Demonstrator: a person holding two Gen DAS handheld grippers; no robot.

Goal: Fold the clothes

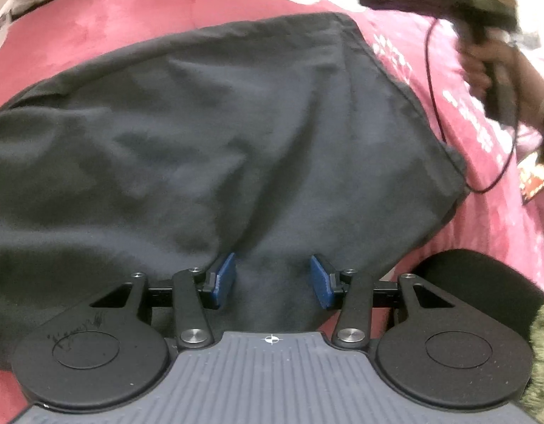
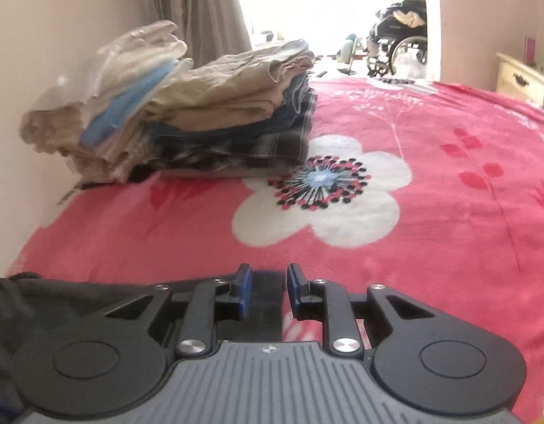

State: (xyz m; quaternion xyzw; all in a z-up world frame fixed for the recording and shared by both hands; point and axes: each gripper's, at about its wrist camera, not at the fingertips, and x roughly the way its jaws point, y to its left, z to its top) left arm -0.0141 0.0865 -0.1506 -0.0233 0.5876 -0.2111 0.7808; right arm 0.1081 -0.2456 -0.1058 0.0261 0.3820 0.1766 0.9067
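A dark grey garment (image 1: 218, 134) lies spread on a pink floral blanket (image 1: 130, 10). My left gripper (image 1: 272, 279) is open just above the garment's near edge, its blue pads (image 1: 224, 275) apart with cloth showing between them. My right gripper (image 2: 269, 289) is open and empty, held above the blanket (image 2: 448, 212); a corner of the dark garment (image 2: 59, 300) shows at its lower left. In the left wrist view the right gripper (image 1: 374, 0) is seen blurred, held in a hand (image 1: 484, 63) at the upper right, clear of the garment.
A stack of folded clothes (image 2: 236, 116) sits on the far left of the bed by the wall, with a bagged bundle (image 2: 123, 81) leaning on it. A black cable (image 1: 434, 99) hangs from the right gripper. A wheelchair (image 2: 395, 49) and a dresser (image 2: 522, 81) stand beyond the bed.
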